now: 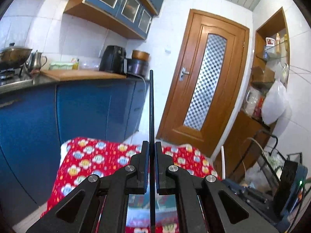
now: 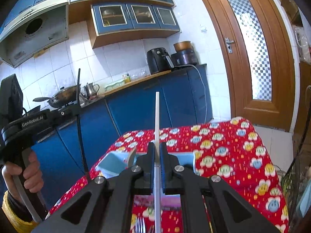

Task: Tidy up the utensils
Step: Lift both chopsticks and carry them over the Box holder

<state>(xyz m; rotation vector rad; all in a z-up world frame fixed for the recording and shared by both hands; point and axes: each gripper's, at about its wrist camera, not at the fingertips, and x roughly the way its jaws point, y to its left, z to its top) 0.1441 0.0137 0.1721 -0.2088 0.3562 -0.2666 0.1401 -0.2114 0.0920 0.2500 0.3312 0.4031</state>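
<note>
My left gripper is shut on a black chopstick that stands upright above the red patterned tablecloth. The same gripper and black chopstick show at the left of the right wrist view. My right gripper is shut on a white chopstick, also upright. Behind the right gripper lies a light blue utensil tray with a spoon in it. A fork lies on the cloth at the bottom edge.
Blue kitchen cabinets and a counter with an air fryer, kettle and wok stand behind the table. A wooden door is to the right. A wire rack stands beside the table at the right.
</note>
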